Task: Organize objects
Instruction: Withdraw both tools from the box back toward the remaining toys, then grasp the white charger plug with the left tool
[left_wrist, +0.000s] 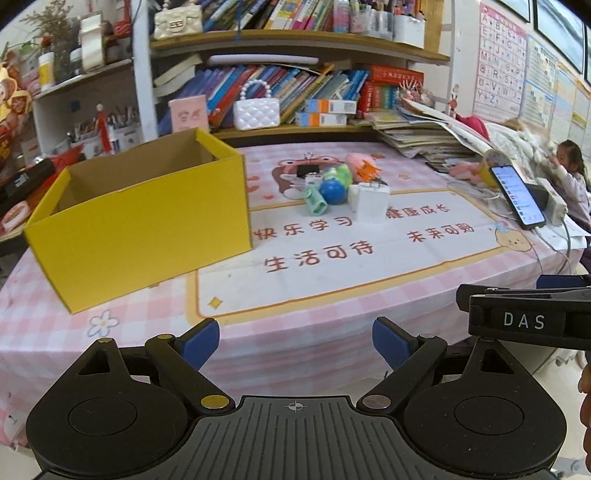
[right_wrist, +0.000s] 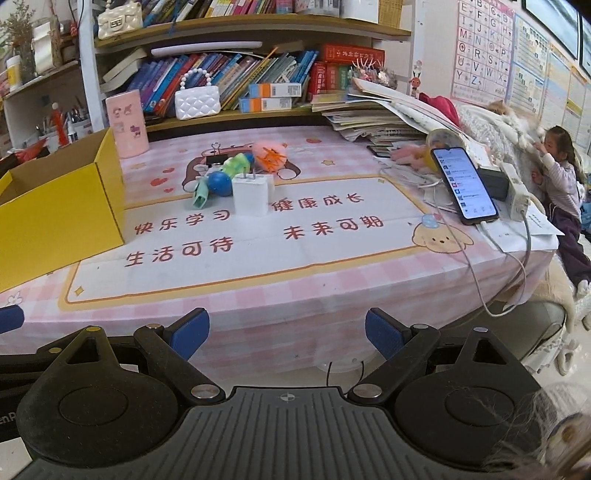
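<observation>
An open, empty-looking yellow cardboard box (left_wrist: 140, 218) stands on the left of the pink checked table; it also shows in the right wrist view (right_wrist: 55, 206). A small pile lies mid-table: a white charger (left_wrist: 371, 201) (right_wrist: 250, 195), a blue ball (left_wrist: 333, 191) (right_wrist: 219, 182), a mint green clip (left_wrist: 314, 201) (right_wrist: 200, 195), a green toy (left_wrist: 341, 173), an orange-pink toy (right_wrist: 269, 153) and a black binder clip (right_wrist: 216, 158). My left gripper (left_wrist: 295, 341) is open and empty near the table's front edge. My right gripper (right_wrist: 288, 330) is open and empty beside it.
A phone (right_wrist: 463, 184) leans lit at the right with cables (right_wrist: 476, 273) trailing over the edge. Stacked books (right_wrist: 373, 118) and a pink cylinder (right_wrist: 127, 122) stand at the back below bookshelves. A child (right_wrist: 561, 166) sits at the far right.
</observation>
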